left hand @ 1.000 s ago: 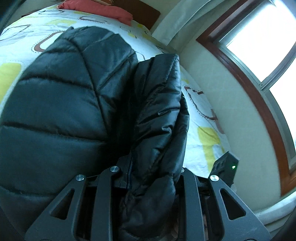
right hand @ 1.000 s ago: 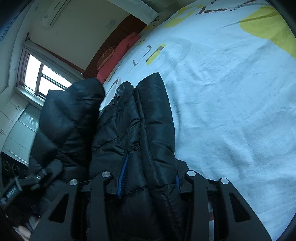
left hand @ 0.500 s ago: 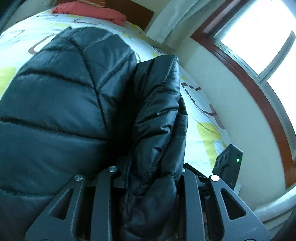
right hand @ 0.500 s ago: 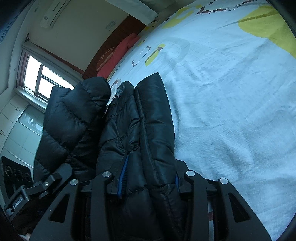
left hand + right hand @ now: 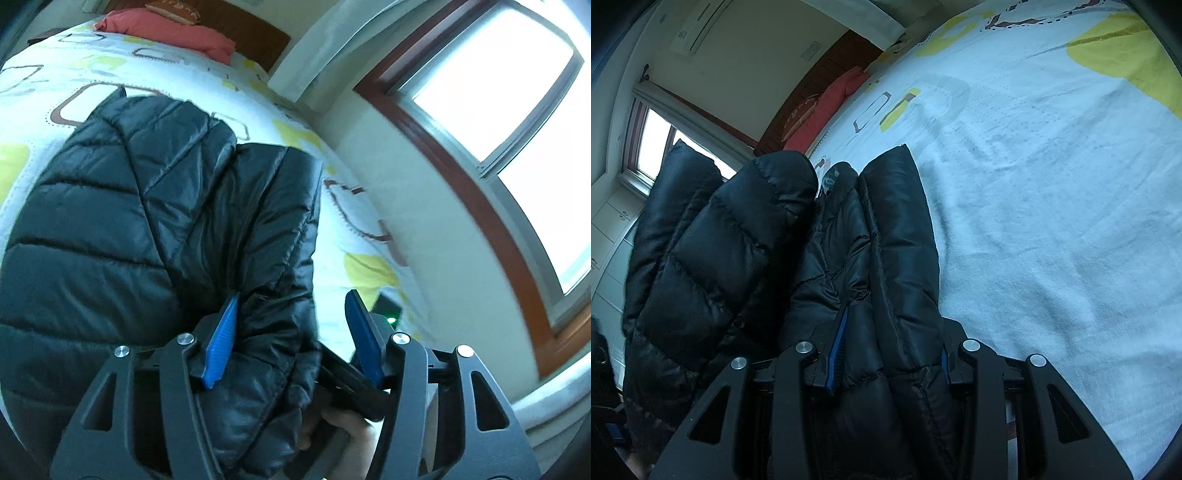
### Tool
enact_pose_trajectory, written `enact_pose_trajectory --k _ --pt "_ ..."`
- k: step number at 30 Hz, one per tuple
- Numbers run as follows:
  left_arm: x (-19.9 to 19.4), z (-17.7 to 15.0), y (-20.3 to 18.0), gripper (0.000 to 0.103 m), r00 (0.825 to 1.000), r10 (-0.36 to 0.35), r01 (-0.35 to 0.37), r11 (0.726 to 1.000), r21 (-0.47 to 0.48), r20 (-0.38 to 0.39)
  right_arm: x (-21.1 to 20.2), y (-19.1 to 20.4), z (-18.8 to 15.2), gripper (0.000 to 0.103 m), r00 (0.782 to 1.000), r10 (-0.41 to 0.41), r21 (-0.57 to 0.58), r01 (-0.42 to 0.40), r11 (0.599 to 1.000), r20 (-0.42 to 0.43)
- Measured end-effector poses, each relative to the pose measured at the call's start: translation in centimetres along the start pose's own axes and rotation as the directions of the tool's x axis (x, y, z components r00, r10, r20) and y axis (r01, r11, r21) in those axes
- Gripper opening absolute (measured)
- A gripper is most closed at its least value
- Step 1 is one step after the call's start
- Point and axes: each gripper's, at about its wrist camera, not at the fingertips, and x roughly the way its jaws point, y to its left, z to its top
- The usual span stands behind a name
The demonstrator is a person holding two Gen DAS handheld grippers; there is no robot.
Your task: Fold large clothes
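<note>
A black quilted puffer jacket (image 5: 140,229) lies bunched on the bed. My left gripper (image 5: 291,332) is open: its blue pads (image 5: 221,339) stand apart, and a fold of the jacket lies loose against the left pad. My right gripper (image 5: 890,354) is shut on a thick fold of the jacket (image 5: 897,236), the blue pad (image 5: 837,343) pressed into it. The rest of the jacket hangs in a mound (image 5: 713,266) to the left in the right wrist view. The other gripper's body (image 5: 354,384) shows between my left fingers.
The bed sheet (image 5: 1052,206) is white with yellow and brown shapes. A red pillow (image 5: 166,33) and wooden headboard (image 5: 243,33) are at the far end. A wall with a wood-framed window (image 5: 491,122) runs close along the bed's right side.
My left gripper has opened and let go of the jacket fold; its blue pads now show. My right gripper stays shut on its fold, and the jacket mound has moved closer to it.
</note>
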Motion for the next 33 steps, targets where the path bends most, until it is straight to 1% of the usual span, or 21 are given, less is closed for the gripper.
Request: enact_pose_trajectory --k 6,8,11,13,15,17,19,21,23,25,26,29,33 --pt "-3.2 -0.4 0.7 0.056 0.998 -0.044 0.044 0.999 -0.015 0.041 0.0 0.1 0.0 0.037 1.0 -0.004 -0.002 0.004 1.0 0.0" --pt "-3.8 -0.4 0.9 0.056 0.996 -0.076 0.078 0.997 -0.026 0.045 -0.1 0.1 0.0 0.037 1.0 -0.004 -0.003 0.004 1.0 0.001" --pt "-5.5 -0.6 0.7 0.057 0.988 -0.142 0.145 0.988 -0.044 0.061 -0.1 0.1 0.1 0.037 1.0 -0.003 -0.001 0.003 1.0 0.0" --pt "-6.8 -0.5 0.6 0.06 0.984 -0.157 0.16 0.987 -0.033 0.087 -0.1 0.0 0.2 0.037 1.0 0.0 0.004 0.0 1.0 -0.005" --pt "-8.2 -0.2 1.2 0.061 0.979 -0.164 0.17 0.985 -0.042 0.125 -0.2 0.0 0.3 0.037 1.0 0.002 0.009 -0.002 1.0 -0.008" --pt "-9.8 0.1 2.6 0.063 0.975 -0.154 0.167 0.984 -0.067 0.162 -0.4 -0.1 0.4 0.038 1.0 0.006 0.015 -0.006 1.0 -0.011" --pt "-11.2 0.3 4.9 0.067 0.973 -0.108 0.13 0.987 -0.097 0.205 -0.6 -0.4 0.6 0.038 1.0 0.012 0.029 -0.011 1.0 -0.014" --pt "-11.7 0.7 7.4 0.067 0.973 -0.068 0.103 0.984 -0.148 0.223 -0.8 -0.6 0.7 0.039 1.0 0.017 0.039 -0.016 0.999 -0.016" --pt "-11.8 0.7 10.0 0.068 0.975 -0.035 0.08 0.977 -0.196 0.221 -1.1 -0.8 0.9 0.04 1.0 0.022 0.052 -0.021 0.998 -0.02" --pt "-11.2 0.6 13.2 0.069 0.98 -0.021 0.075 0.96 -0.271 0.195 -1.6 -1.1 1.0 0.041 1.0 0.021 0.062 -0.02 0.998 -0.018" --pt "-11.0 0.6 14.1 0.069 0.982 -0.019 0.075 0.952 -0.297 0.187 -2.0 -1.1 1.1 0.041 1.0 0.015 0.061 -0.014 0.998 -0.014" --pt "-9.9 0.0 17.8 0.07 0.985 -0.039 0.105 0.91 -0.401 0.17 -3.4 -1.0 1.3 0.044 1.0 -0.01 0.048 0.01 0.999 0.006" --pt "-8.7 -0.2 19.5 0.071 0.985 -0.042 0.111 0.895 -0.433 0.168 -6.0 -1.0 1.7 0.044 0.999 -0.012 0.048 0.009 0.999 0.052"
